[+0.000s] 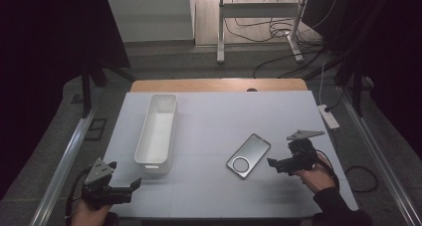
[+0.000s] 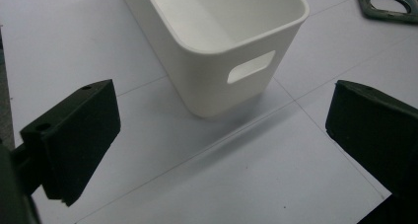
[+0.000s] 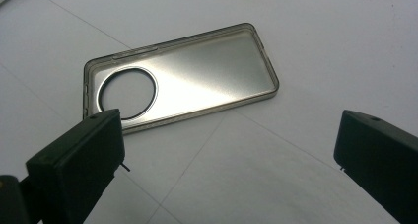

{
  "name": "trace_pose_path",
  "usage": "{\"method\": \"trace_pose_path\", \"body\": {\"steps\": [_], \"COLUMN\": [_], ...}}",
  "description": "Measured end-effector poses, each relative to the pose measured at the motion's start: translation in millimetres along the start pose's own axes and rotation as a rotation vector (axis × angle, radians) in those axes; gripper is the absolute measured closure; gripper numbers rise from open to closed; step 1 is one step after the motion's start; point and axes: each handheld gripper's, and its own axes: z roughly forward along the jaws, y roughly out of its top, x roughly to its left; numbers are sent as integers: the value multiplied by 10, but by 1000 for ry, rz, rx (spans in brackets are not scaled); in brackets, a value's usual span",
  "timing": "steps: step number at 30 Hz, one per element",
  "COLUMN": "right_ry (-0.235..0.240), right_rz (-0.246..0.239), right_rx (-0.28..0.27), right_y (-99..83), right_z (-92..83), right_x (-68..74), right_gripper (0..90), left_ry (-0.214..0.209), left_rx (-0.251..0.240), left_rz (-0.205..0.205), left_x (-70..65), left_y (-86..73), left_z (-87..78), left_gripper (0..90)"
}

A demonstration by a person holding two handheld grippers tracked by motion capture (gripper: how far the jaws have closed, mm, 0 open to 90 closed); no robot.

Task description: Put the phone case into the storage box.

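Note:
A grey translucent phone case (image 1: 248,155) with a round camera hole lies flat, inner side up, on the white table right of centre; it also lies just beyond the jaws as the phone case (image 3: 197,76) in the right gripper view. My right gripper (image 1: 276,164) hovers open just to its right, nothing between the jaws. A long white plastic bin (image 1: 158,129) stands empty left of centre, and its near end with a handle slot is the bin (image 2: 217,61). My left gripper (image 1: 133,183) is open at the table's front left, short of the bin. In its own view the left gripper (image 2: 222,145) holds nothing.
The white table (image 1: 214,186) has a wooden strip along its far edge. A white power strip (image 1: 329,116) lies off the right side. Metal rails run along both sides, and cables and a stand's legs lie on the floor beyond.

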Motion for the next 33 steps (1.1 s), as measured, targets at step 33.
{"method": "trace_pose_path", "body": {"steps": [33], "right_ry": [-46], "right_rz": [-19], "right_rx": [83], "right_y": [282], "right_z": [308], "right_x": [-35], "right_gripper": [0], "left_ry": [-7], "left_rx": [-6], "left_rz": [0], "left_x": [6], "left_y": [-3], "left_z": [-5], "left_gripper": [12]}}
